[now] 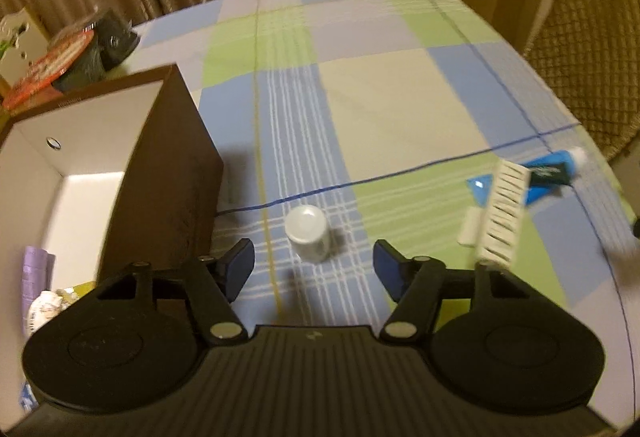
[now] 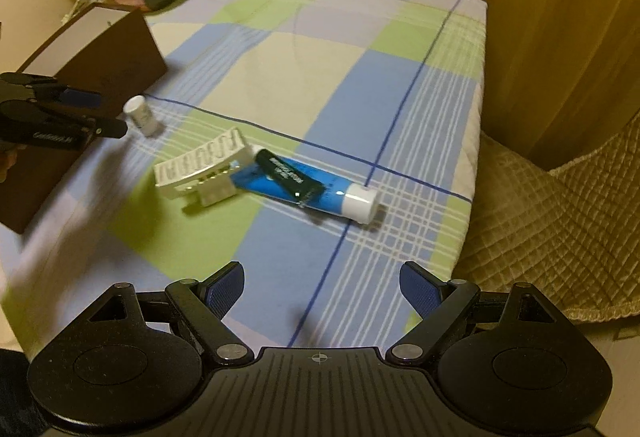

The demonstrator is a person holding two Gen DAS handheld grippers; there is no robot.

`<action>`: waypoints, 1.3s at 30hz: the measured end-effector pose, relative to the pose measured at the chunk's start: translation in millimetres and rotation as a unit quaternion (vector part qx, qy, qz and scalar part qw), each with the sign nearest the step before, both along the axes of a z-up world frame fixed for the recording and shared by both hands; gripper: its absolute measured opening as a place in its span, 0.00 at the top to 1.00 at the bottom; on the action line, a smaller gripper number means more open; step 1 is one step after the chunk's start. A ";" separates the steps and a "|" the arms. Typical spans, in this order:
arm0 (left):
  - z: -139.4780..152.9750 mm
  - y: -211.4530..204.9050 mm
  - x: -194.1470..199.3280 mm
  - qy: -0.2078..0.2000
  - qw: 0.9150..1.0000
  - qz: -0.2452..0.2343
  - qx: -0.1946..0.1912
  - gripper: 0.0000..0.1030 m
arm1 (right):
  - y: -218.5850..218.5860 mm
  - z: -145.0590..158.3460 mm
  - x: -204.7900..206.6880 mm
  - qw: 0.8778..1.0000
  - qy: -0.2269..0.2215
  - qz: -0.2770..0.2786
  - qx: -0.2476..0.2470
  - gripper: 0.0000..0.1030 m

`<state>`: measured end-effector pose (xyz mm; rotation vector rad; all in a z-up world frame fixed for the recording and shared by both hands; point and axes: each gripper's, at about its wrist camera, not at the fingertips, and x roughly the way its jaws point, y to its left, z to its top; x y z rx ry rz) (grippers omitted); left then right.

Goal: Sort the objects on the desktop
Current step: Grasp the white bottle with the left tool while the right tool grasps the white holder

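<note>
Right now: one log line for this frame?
left gripper: open, facing white bottle | right gripper: open, empty | hair clip, tube: on table

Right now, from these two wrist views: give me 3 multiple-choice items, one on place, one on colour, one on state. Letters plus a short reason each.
1. Where is the small white bottle?
A. inside the box
B. on the cloth just ahead of the left gripper
C. lying on the tube

2. What colour is the body of the tube?
A. blue
B. red
C. yellow

3. What is the state of the right gripper?
A. shut on the clip
B. shut on the tube
C. open, holding nothing

Answers:
1 B: the bottle stands upright on the checked cloth, ahead of the spread fingers and beside the brown box, not in it.
2 A: the tube is blue with a white cap, and a dark strip lies across it next to the white clip.
3 C: its fingers stand wide apart with only cloth between them.
</note>
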<state>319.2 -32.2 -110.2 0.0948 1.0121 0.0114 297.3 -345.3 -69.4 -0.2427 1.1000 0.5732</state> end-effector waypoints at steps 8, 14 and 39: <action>-21.7 3.1 25.5 0.014 1.000 0.000 -0.005 0.70 | 3.9 -10.4 5.4 0.999 0.027 -0.027 0.027 0.15; -14.8 -1.4 23.1 0.008 0.999 -0.042 -0.026 0.78 | 17.5 -7.8 12.3 0.995 0.048 -0.059 0.068 0.15; 101.4 98.0 -26.2 -0.092 0.986 -0.130 -0.046 0.78 | 137.9 -31.1 57.9 0.944 0.113 -0.303 0.058 0.50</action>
